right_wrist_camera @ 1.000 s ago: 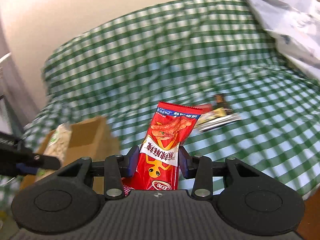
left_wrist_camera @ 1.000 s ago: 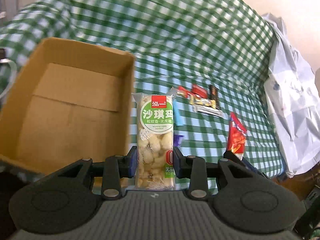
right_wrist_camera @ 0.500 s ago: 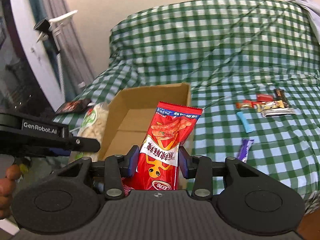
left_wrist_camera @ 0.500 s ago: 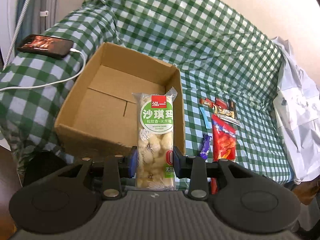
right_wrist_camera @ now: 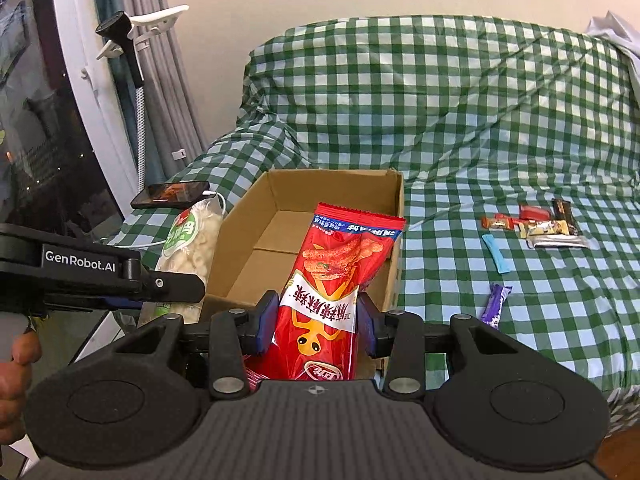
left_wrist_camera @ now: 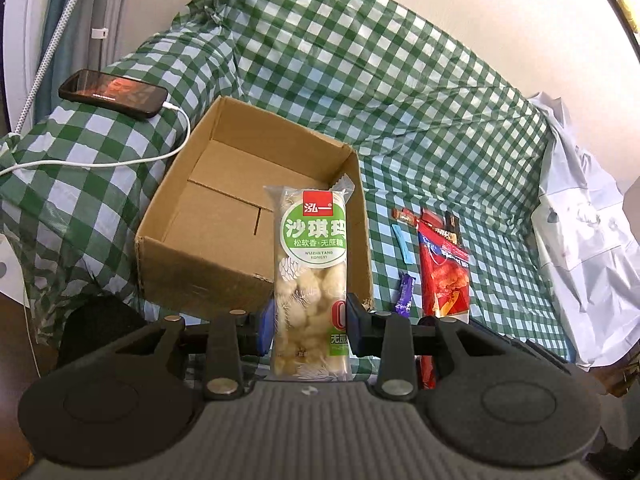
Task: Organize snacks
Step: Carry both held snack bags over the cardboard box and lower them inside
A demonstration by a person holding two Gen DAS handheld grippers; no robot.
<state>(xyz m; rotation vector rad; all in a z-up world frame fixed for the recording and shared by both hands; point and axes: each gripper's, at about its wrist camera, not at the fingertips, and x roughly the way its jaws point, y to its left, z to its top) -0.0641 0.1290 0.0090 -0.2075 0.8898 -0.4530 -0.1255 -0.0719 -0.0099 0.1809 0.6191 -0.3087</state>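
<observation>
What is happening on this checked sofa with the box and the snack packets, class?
A person holds a gripper in each hand. The left gripper is shut on a clear packet with a green label, and the right gripper is shut on a red crisp packet. Both packets are held just in front of the open brown cardboard box, which has nothing in it yet. Several small wrapped sweets lie on the green checked cover to the right of the box.

Clear pastry pack [left_wrist_camera: 310,280] with green label, upright, before open brown cardboard box [left_wrist_camera: 224,216]. Red chip bag [right_wrist_camera: 328,300] upright beside box. Purple [right_wrist_camera: 496,306] and blue [right_wrist_camera: 496,254] candies, small bars [right_wrist_camera: 536,226] lying on checkered cloth.
</observation>
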